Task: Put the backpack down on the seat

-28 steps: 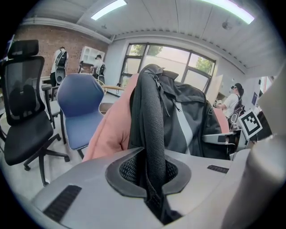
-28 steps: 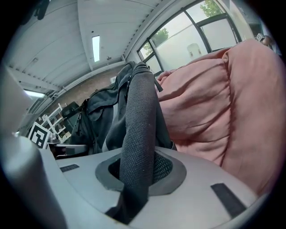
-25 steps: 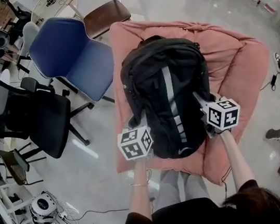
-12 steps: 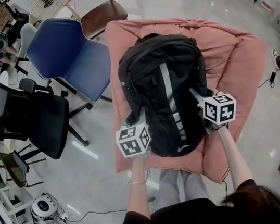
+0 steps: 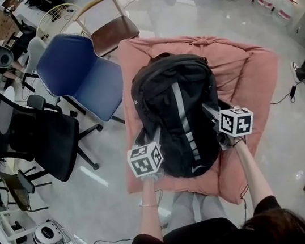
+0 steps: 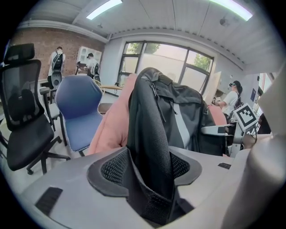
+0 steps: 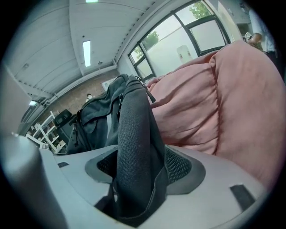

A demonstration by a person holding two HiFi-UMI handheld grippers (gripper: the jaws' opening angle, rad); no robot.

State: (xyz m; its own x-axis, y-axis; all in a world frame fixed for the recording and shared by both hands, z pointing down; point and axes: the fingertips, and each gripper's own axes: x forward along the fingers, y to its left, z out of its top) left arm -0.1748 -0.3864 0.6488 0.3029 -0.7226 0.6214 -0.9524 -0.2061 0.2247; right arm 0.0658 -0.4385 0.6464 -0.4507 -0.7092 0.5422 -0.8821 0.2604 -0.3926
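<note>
Left gripper (image 6: 149, 179) and right gripper (image 7: 138, 174) jaws had just been opening, released, straps (image 6: 147, 134) loose between them. The backpack (image 5: 176, 109) lay on the seat (image 5: 242, 70); holding seemed unneeded.

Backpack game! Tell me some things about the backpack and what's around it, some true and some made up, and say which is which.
1. The backpack is black. True.
2. It lies on a blue seat. False: the seat under it is pink.
3. A blue chair stands beside the seat. True.
4. A red stripe runs down the backpack. False: the stripe is grey.
</note>
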